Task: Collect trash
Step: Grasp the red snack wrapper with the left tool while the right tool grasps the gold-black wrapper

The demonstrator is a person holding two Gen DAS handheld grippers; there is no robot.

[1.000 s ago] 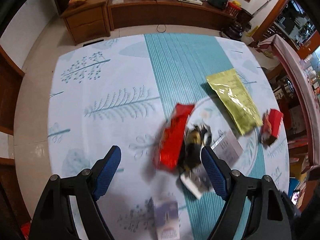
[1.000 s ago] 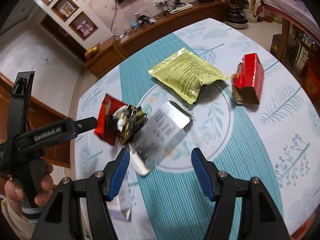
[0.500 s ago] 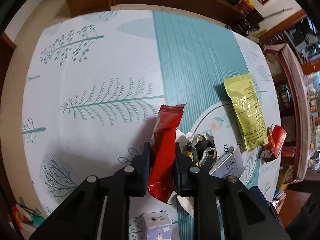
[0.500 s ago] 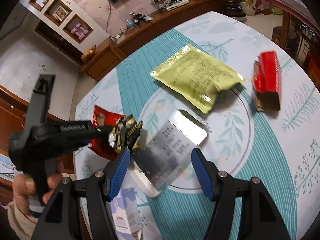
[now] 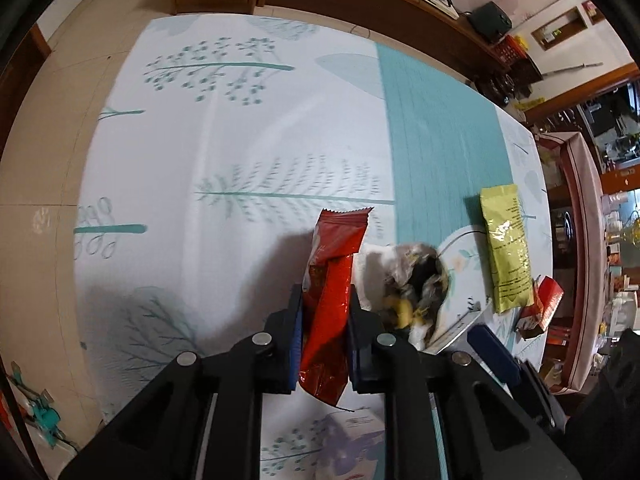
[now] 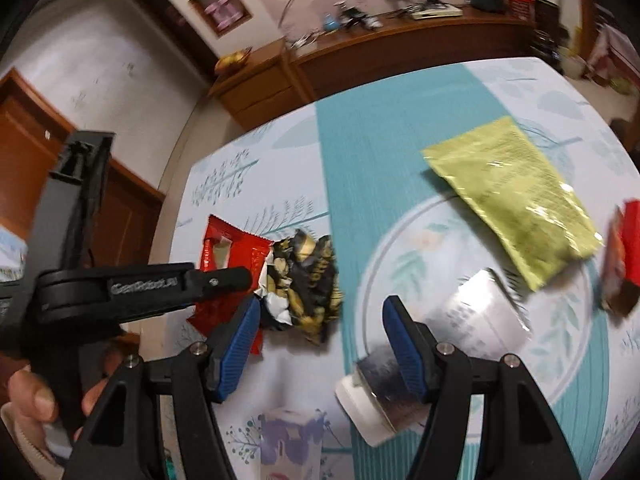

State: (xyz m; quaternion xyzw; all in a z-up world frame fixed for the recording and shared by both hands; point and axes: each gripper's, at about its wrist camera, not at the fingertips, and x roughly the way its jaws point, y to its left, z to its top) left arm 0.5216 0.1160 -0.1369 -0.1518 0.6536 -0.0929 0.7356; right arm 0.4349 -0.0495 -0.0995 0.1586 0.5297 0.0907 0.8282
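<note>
The left gripper [image 5: 323, 330] clamped the red wrapper [image 5: 330, 280] for collection, while the right gripper [image 6: 316, 332], fingers apart, hovered over crumpled wrapper [image 6: 312, 280] at its 12 o'clock.

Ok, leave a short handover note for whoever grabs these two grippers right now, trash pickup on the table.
Left gripper: jaws have just been closing, now shut on the red wrapper.
Right gripper: open, empty, hovering between the crumpled black-and-gold wrapper and the silver packet.
Still lying on the table: crumpled wrapper, silver packet, yellow-green pouch, red box, small purple-printed carton.
Done: red wrapper gripped, not yet carried off.
Left: all the rest; no bin is in view.
</note>
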